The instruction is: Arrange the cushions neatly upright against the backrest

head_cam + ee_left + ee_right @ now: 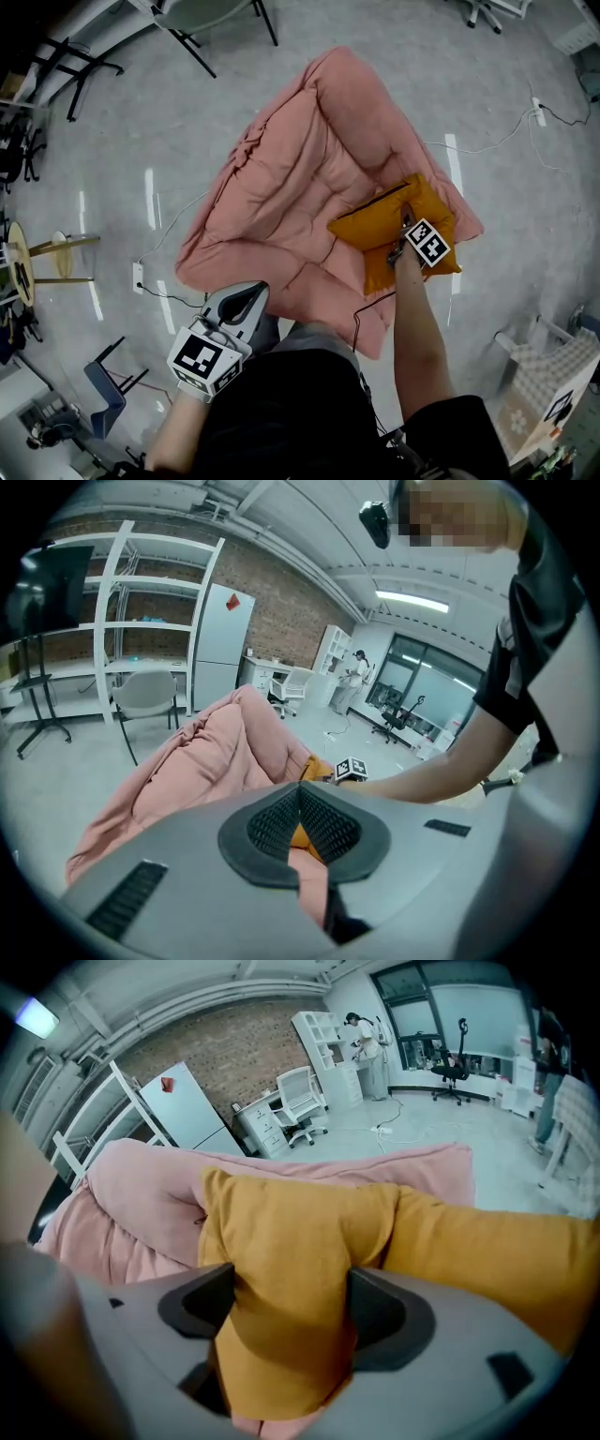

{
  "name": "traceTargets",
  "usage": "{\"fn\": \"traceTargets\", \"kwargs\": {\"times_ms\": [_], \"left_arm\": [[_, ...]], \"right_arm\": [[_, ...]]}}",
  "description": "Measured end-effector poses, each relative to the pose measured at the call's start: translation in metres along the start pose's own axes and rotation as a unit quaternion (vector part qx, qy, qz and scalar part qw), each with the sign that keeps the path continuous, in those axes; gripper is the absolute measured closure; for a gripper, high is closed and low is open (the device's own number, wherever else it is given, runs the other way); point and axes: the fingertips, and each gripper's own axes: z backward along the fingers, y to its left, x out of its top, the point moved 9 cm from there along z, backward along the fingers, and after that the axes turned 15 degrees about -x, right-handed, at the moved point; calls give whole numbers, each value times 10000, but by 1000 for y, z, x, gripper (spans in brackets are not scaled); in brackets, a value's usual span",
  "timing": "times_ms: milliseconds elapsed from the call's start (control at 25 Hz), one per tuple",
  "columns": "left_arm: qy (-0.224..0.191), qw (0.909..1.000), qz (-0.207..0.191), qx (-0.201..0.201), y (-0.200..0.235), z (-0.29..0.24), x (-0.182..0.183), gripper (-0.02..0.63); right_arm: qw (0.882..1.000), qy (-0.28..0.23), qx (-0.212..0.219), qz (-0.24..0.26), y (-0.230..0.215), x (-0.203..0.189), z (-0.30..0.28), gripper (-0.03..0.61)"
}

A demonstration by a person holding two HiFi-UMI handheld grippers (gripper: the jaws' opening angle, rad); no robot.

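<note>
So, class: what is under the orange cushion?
The orange cushion lies on the pink padded seat, whose quilting shows around it. The patch directly beneath is covered, so anything there cannot be seen.

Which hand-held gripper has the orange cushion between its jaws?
The right hand-held gripper: its jaws pinch a fold of the orange cushion. The left hand-held gripper hangs shut and empty by the person's body.

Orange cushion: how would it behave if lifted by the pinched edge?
Probably floppy: the cushion bunches into a fold where the right tool grips it. Likely light for its size, being soft and thin-looking. Lifted this way it would probably droop, and may slump unless leaned against the pink sofa.
</note>
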Motion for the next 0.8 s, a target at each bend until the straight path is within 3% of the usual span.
{"fn": "traceTargets", "kwargs": {"times_ms": [280, 360, 440, 520, 560, 720, 800], "left_arm": [[-55, 9999, 54, -68, 0, -1, -12, 601], [-134, 9999, 79, -30, 3, 3, -13, 601], [-256, 9996, 116, 23, 6, 7, -12, 601], [-359, 9993, 120, 78, 9, 11, -11, 601], [-395, 9991, 123, 105, 10, 13, -11, 601], [-491, 9984, 188, 210, 12, 20, -15, 601], [-541, 9980, 205, 263, 13, 23, -16, 601]], "right_arm": [[9996, -152, 198, 159, 0, 3, 19, 299], [9978, -321, 334, 477, 8, 5, 34, 308], [9895, -600, 595, 1173, 25, 12, 53, 310], [9670, -950, 948, 2166, 50, 23, 72, 310], [9491, -1135, 1115, 2719, 63, 27, 81, 310], [8573, -1696, 1607, 4586, 110, 41, 104, 310], [8233, -1731, 1830, 5087, 126, 47, 108, 310]]}}
